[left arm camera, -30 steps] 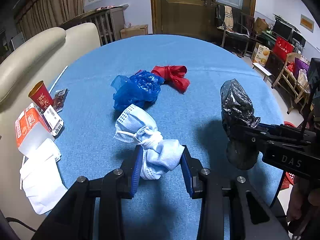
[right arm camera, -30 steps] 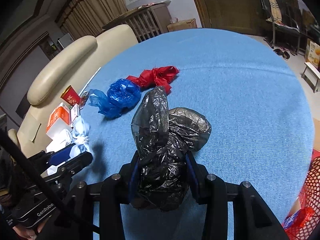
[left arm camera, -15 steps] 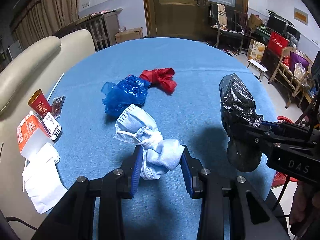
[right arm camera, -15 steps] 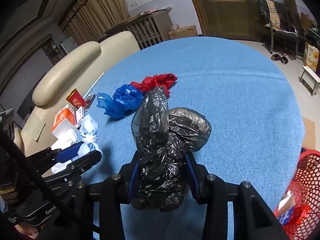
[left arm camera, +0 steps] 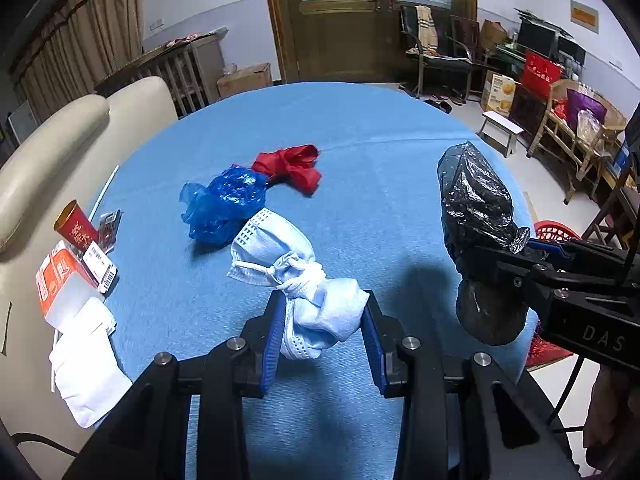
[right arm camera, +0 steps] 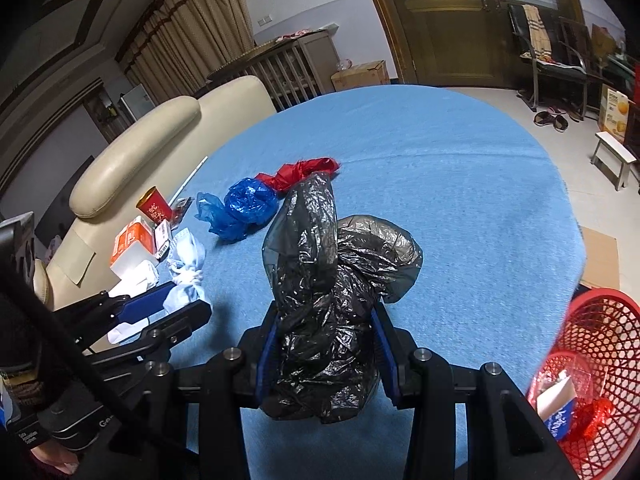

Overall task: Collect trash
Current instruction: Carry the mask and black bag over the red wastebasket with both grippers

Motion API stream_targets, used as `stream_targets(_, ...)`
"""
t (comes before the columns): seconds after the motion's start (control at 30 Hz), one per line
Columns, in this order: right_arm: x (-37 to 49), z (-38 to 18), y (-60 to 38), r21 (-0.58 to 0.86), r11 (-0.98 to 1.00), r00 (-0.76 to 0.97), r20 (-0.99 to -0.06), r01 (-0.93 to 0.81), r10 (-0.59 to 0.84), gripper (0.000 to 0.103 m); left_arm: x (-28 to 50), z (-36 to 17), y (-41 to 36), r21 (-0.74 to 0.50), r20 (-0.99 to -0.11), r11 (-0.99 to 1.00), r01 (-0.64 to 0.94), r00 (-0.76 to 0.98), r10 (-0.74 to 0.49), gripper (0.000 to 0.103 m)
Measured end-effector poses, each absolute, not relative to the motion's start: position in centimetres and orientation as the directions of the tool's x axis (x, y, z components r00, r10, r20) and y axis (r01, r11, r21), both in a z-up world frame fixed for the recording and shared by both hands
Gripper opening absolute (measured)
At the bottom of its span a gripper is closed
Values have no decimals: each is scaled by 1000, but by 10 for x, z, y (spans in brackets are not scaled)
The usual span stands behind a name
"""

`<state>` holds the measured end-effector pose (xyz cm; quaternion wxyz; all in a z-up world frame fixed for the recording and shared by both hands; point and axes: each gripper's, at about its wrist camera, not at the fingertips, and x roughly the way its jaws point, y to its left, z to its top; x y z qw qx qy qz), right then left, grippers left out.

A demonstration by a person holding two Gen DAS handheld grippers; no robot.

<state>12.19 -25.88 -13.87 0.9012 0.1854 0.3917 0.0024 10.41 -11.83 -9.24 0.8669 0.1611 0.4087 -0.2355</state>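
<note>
My left gripper [left arm camera: 323, 320] is shut on a knotted light-blue face mask [left arm camera: 296, 272] and holds it above the blue table [left arm camera: 380, 152]. My right gripper [right arm camera: 325, 340] is shut on a crumpled black plastic bag [right arm camera: 328, 280], also held above the table; it shows at the right of the left wrist view [left arm camera: 476, 216]. A crumpled blue plastic bag [left arm camera: 222, 202] and a red plastic bag [left arm camera: 294, 164] lie on the table ahead. A red mesh basket [right arm camera: 592, 364] with trash in it stands on the floor beyond the table's right edge.
At the table's left edge lie a red paper cup [left arm camera: 76, 226], an orange-and-white carton [left arm camera: 60, 284], a small barcode box [left arm camera: 100, 266] and white tissue [left arm camera: 86, 372]. A cream sofa [left arm camera: 52, 152] lies behind them. Chairs and boxes stand along the far wall.
Both grippers, each still holding its trash, have pulled back and risen from the table. The red basket has come into the right wrist view at lower right.
</note>
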Motion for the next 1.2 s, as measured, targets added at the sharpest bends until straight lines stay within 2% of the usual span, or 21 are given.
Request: stream_targets(1.2, 65, -141, -303, 376, 892, 717, -692, 251, 90, 45, 60, -92, -183, 153, -798, 740, 654, 524, -298, 39)
